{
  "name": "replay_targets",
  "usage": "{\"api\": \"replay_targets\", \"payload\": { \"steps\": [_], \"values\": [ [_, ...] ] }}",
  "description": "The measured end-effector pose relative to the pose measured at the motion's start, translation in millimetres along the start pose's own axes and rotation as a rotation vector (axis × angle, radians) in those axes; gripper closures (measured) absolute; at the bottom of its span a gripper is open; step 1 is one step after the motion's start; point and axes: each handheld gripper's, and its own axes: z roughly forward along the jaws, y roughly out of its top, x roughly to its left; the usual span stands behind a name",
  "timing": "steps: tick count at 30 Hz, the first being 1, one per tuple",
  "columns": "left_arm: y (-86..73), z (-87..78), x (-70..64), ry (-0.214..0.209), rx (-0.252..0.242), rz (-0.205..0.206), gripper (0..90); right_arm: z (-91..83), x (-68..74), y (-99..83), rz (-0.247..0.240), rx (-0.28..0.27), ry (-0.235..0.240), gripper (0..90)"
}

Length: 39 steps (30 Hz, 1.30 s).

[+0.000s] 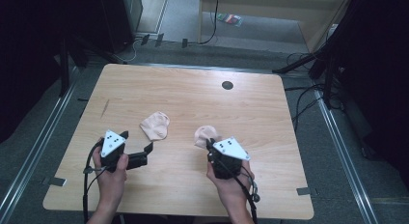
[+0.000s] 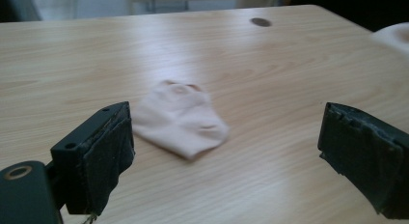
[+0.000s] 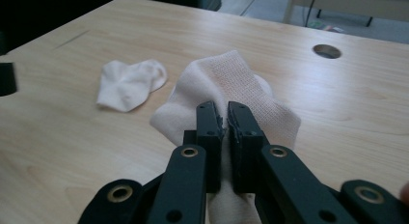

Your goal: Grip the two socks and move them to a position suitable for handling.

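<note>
Two small pink socks sit on the worktop. One sock, the held sock [image 3: 231, 84], is pinched in the right gripper [image 3: 225, 119]. Its jaws are pressed together on the cloth, and the sock bunches up around them. In the high view, this held sock [image 1: 205, 135] is near the middle of the worktop, at about 5 o'clock from the centre. The right gripper [image 1: 212, 146] touches its near edge, and the right hand [image 1: 229, 185] holds that gripper from below.

The other sock, the flat sock [image 1: 155, 125], lies free on the wood at about 9 o'clock from the held one, a little way apart from it. In the left gripper view the flat sock [image 2: 181, 119] lies just ahead, between the two jaws, and nothing touches it.

The left gripper [image 1: 139, 146] is at about 7 o'clock from the flat sock. Its jaws are wide apart and hold nothing. The left hand [image 1: 112, 173] grips it.

The worktop [image 1: 193, 93] is light wood. A small round dark hole [image 1: 227, 85] is at its far side, at about 12 o'clock.
</note>
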Motion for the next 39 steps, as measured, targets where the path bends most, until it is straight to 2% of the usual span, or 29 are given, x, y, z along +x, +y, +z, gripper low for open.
{"api": "replay_targets", "payload": {
  "steps": [2,3,5,7,9,11,13,17,19,20,22,23,24,25,28,30,32,33,37,39],
  "values": [
    [-6.1,3.1,-8.9,-0.040,0.008,0.009,5.9,2.5,10.5,-7.9,-0.014,0.011,0.020,85.9],
    [-11.1,6.2,-15.0,-0.074,0.020,0.015,5.9,4.0,13.9,-11.3,-0.019,0.018,0.027,85.9],
    [-20.0,11.1,-25.5,-0.118,0.042,0.064,5.9,8.9,20.9,-22.0,-0.019,0.053,0.057,85.9],
    [-28.7,13.6,-31.6,-0.162,0.053,0.109,5.9,13.0,23.8,-30.4,-0.012,0.077,0.066,85.9],
    [-33.5,15.8,-32.5,-0.208,0.057,0.109,5.9,18.6,25.7,-40.6,-0.005,0.107,0.063,85.9],
    [-34.0,17.4,-31.3,-0.237,0.052,0.104,6.4,23.8,28.8,-48.2,-0.003,0.127,0.060,85.9],
    [-34.7,18.7,-32.2,-0.236,0.050,0.124,14.4,28.6,32.8,-53.7,-0.007,0.139,0.062,85.8],
    [-36.9,22.3,-30.3,-0.263,0.069,0.118,14.6,35.9,40.1,-60.5,-0.005,0.156,0.065,82.8],
    [-37.0,23.2,-27.9,-0.263,0.077,0.103,14.6,38.8,39.8,-61.7,0.006,0.162,0.091,65.4],
    [-36.5,23.0,-25.8,-0.263,0.078,0.091,14.6,38.1,36.9,-59.5,0.026,0.158,0.112,58.3],
    [-35.7,22.3,-22.7,-0.258,0.079,0.082,14.7,30.1,22.7,-49.9,0.083,0.097,0.122,57.2],
    [-35.2,21.9,-20.4,-0.251,0.082,0.069,14.9,27.6,18.8,-47.3,0.092,0.084,0.119,57.8],
    [-35.0,21.8,-18.2,-0.247,0.084,0.063,15.2,22.7,8.9,-41.7,0.098,0.052,0.117,59.2],
    [-35.1,21.9,-16.9,-0.245,0.086,0.057,15.2,20.2,0.2,-38.0,0.082,0.041,0.115,61.1],
    [-35.5,22.8,-16.1,-0.246,0.091,0.049,15.4,22.3,-12.9,-37.8,0.046,0.085,0.141,64.3],
    [-35.9,23.6,-16.6,-0.247,0.099,0.040,15.5,29.6,-16.3,-42.1,0.015,0.174,0.171,64.4],
    [-36.6,24.4,-17.0,-0.251,0.101,0.033,15.7,34.7,-16.9,-47.1,0.001,0.199,0.201,63.8],
    [-36.9,24.7,-17.2,-0.254,0.103,0.034,15.9,37.3,-17.3,-49.2,-0.001,0.205,0.213,62.1],
    [-37.4,25.8,-18.7,-0.252,0.101,0.033,16.0,49.9,-18.7,-56.8,-0.003,0.215,0.255,45.2],
    [-37.4,26.1,-19.6,-0.249,0.103,0.038,16.0,54.6,-17.7,-58.8,-0.028,0.241,0.237,41.0]
  ]
}}
